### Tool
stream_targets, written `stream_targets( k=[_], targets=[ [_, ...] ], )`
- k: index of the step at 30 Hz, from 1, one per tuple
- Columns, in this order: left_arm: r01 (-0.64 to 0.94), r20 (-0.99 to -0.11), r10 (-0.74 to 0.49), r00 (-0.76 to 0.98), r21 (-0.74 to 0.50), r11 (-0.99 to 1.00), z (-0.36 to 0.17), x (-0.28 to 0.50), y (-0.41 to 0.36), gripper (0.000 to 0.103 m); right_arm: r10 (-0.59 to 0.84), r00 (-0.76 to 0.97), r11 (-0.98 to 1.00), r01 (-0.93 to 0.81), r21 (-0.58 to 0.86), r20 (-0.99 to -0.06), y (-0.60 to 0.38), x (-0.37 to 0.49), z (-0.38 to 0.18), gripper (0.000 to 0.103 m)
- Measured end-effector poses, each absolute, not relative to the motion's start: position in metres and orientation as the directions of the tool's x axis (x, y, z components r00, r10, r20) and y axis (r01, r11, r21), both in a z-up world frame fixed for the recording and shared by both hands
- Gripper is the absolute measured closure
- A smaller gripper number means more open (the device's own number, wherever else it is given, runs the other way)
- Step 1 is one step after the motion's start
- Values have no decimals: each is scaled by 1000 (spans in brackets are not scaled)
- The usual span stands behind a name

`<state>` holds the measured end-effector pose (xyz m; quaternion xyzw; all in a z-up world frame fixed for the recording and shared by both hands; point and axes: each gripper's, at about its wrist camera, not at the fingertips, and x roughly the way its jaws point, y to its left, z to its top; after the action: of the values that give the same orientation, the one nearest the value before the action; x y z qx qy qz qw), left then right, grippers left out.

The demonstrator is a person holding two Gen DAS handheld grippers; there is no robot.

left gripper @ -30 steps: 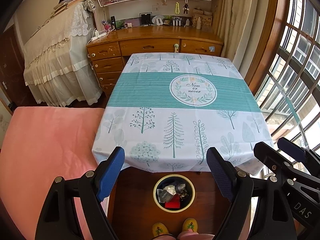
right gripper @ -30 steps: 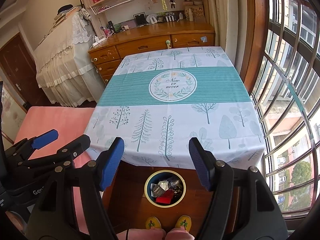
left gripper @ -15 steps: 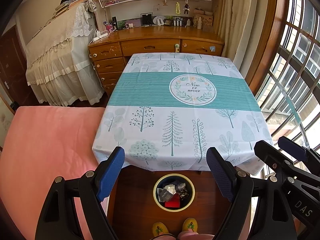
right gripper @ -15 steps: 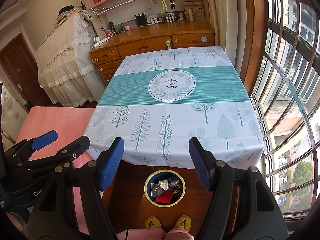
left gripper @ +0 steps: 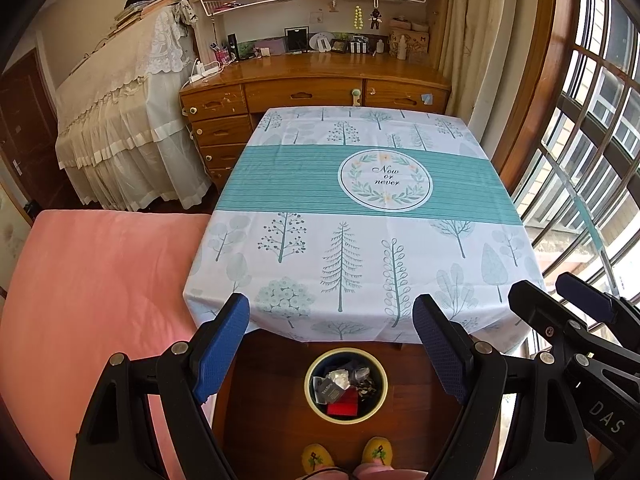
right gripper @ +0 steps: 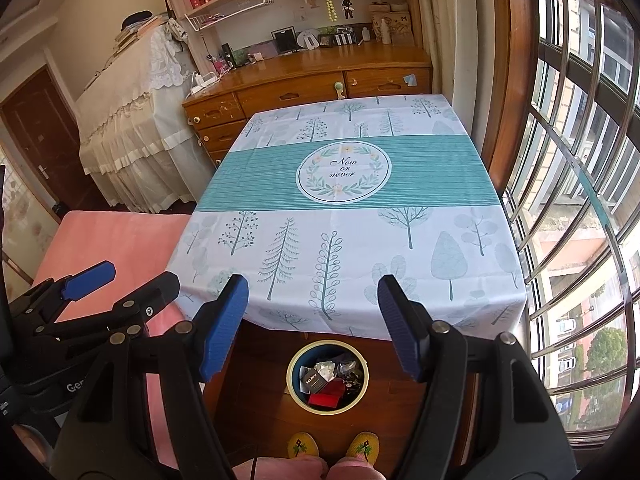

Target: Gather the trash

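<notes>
A: Trash (left gripper: 343,388) all down in the bin (left gripper: 310,372), on the floor just past the near table edge, right in front of the slippers (left gripper: 317,458). Nothing loose visible on the tablecloth (left gripper: 360,248).

B: Grippers?

A: Both up above the near edge, side by side. Left gripper (left gripper: 332,344) spread wide, nothing between the pads. Right gripper (right gripper: 312,328) the same: wide and empty.

B: Looks close to done, then. Any risks?

A: A few. Might miss a scrap hidden under the cloth overhang or out of view on the pink bed (left gripper: 92,280) at left; neither camera reaches there. Could also knock the bin over if lowered carelessly, since it sits close under the overhang and right at the feet.

B: And the cloth?

A: Hangs loose over the near edge. Could snag on an open finger during a reach down, then drag. Also tight between the two grippers: a bump likely if swung inward.
</notes>
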<state>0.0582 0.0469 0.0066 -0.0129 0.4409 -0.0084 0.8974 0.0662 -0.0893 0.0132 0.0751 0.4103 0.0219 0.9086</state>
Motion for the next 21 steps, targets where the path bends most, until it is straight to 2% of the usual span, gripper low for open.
stream_targets(
  k=[21],
  targets=[
    [8, -798, -25, 603, -25, 1000, 3, 53, 58, 18, 102, 660, 987, 28, 160, -744, -86, 61, 11, 38]
  ],
)
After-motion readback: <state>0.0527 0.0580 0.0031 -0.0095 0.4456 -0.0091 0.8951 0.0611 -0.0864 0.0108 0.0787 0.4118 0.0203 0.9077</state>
